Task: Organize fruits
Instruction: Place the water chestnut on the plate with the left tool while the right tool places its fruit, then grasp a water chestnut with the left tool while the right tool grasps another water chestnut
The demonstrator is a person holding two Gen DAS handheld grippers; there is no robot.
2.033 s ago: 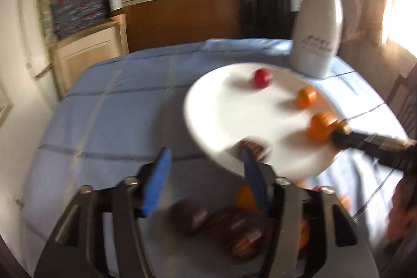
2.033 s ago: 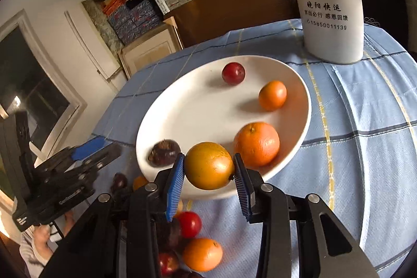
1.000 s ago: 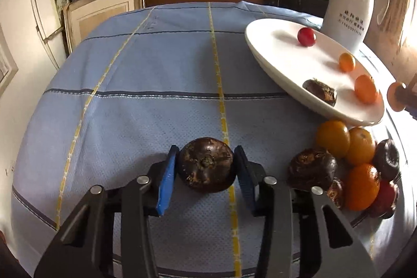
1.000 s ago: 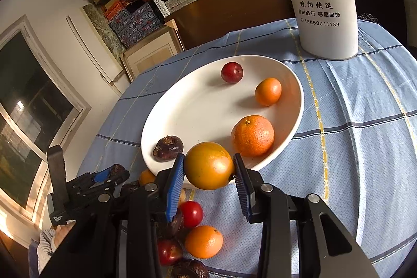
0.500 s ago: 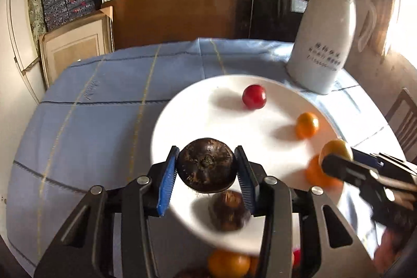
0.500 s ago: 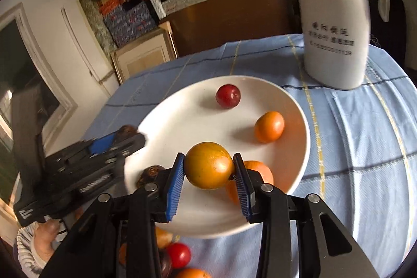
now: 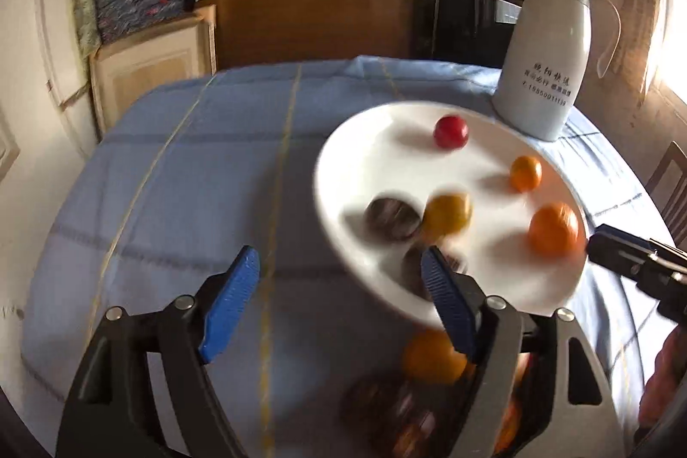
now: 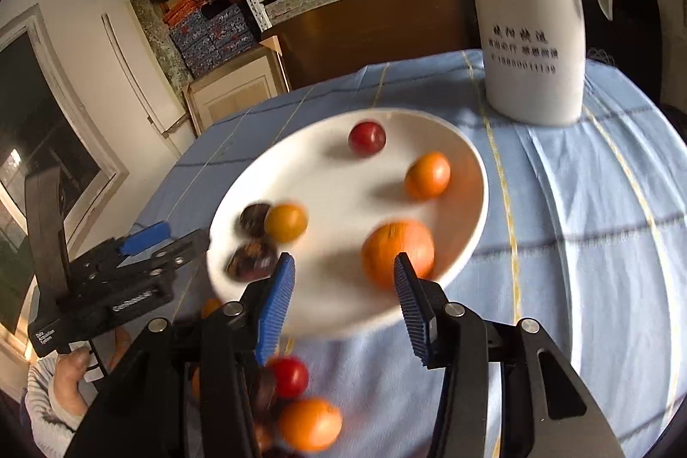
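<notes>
A white plate [image 7: 386, 157] on the blue tablecloth holds a red fruit [image 7: 451, 131], two oranges [image 7: 554, 230], a yellow-orange fruit [image 7: 446, 213] and two dark brown fruits [image 7: 393, 219], the last three blurred. My left gripper [image 7: 339, 299] hovers at the plate's near-left rim; its jaws are opening with nothing between them. My right gripper [image 8: 343, 303] stands over the plate's near rim [image 8: 335, 320], jaws opening and empty, just in front of the big orange [image 8: 397, 252]. The yellow-orange fruit [image 8: 285, 222] lies free on the plate, touching a dark fruit [image 8: 253, 217].
A tall white jug [image 8: 532, 28] stands behind the plate at the right. Several loose fruits lie on the cloth in front of the plate, among them a red one [image 8: 290, 376] and an orange [image 7: 433, 357]. Shelves and a cabinet are beyond the table.
Both grippers have opened. The dark fruit left the left jaws and the yellow-orange fruit left the right jaws; both now lie on the plate. The left gripper drew back to the left.
</notes>
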